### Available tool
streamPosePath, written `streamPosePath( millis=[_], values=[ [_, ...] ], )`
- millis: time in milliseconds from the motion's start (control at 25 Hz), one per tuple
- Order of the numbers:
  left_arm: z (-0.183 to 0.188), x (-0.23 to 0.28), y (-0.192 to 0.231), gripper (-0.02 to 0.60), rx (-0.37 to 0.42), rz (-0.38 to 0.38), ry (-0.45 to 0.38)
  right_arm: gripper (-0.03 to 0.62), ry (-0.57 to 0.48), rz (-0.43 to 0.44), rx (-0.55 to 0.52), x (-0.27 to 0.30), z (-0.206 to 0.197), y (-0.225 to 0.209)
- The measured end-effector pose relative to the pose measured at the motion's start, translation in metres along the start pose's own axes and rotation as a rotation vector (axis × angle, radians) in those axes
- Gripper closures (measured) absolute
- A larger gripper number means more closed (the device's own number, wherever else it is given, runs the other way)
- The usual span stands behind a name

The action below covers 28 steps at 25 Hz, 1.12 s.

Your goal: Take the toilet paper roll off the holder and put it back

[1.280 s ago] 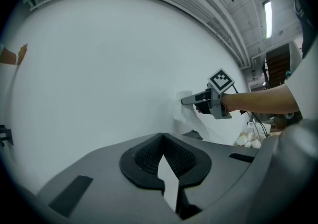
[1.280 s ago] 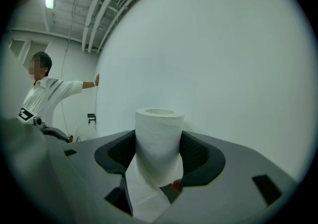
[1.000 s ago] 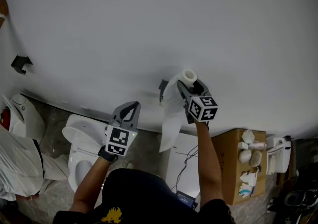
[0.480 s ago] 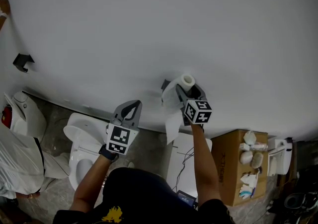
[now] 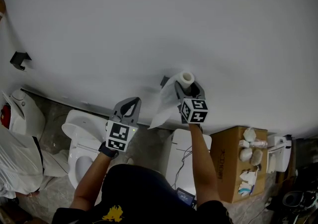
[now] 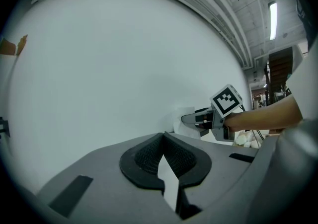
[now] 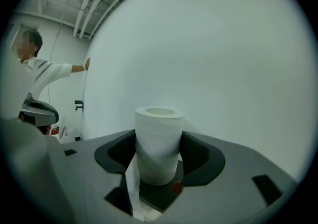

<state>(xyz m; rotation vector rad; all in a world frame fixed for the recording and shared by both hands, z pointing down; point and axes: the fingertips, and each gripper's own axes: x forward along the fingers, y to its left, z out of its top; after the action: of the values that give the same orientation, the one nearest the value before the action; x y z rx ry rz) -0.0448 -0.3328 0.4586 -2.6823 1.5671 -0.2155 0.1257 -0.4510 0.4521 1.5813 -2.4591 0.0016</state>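
The white toilet paper roll (image 5: 187, 77) stands upright between the jaws of my right gripper (image 5: 187, 87), close to the white wall. In the right gripper view the roll (image 7: 159, 141) fills the gap of the right gripper (image 7: 159, 154), which is shut on it. Its hollow core faces up with nothing through it. A loose tail of paper (image 5: 160, 105) trails down and to the left. The dark holder (image 5: 164, 82) sticks out of the wall just left of the roll. My left gripper (image 5: 127, 111) hangs lower left, shut and empty, its tips (image 6: 163, 135) meeting.
A white toilet (image 5: 82, 138) stands below the left gripper. A white cabinet (image 5: 186, 161) and a cardboard box (image 5: 231, 166) holding small things sit under the right arm. A black bracket (image 5: 20, 60) is on the wall at far left. A person's sleeve (image 7: 47, 71) reaches to the wall.
My right gripper has shifted slightly left with the roll, staying by the holder. The paper tail has swung from hanging straight down to trailing left. The left gripper has barely moved.
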Motion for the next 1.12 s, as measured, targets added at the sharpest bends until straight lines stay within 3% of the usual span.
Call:
streamPosePath(
  millis=[400, 560, 760, 1120],
  values=[
    [-0.004, 0.002, -0.006, 0.563, -0.005, -0.021, 0.003, 0.326, 0.005, 0.000, 0.002, 0.000, -0.001, 0.001],
    [-0.001, -0.001, -0.009, 0.564, -0.041, -0.037, -0.008, 0.320, 0.001, -0.006, -0.006, -0.001, -0.002, 0.000],
    [0.001, -0.007, -0.008, 0.563, -0.025, -0.056, -0.012, 0.255, 0.011, -0.016, -0.060, 0.003, -0.002, 0.009],
    [-0.003, -0.010, 0.002, 0.563, -0.027, -0.034, -0.005, 0.269, 0.006, -0.032, -0.016, -0.005, -0.002, 0.003]
  ],
)
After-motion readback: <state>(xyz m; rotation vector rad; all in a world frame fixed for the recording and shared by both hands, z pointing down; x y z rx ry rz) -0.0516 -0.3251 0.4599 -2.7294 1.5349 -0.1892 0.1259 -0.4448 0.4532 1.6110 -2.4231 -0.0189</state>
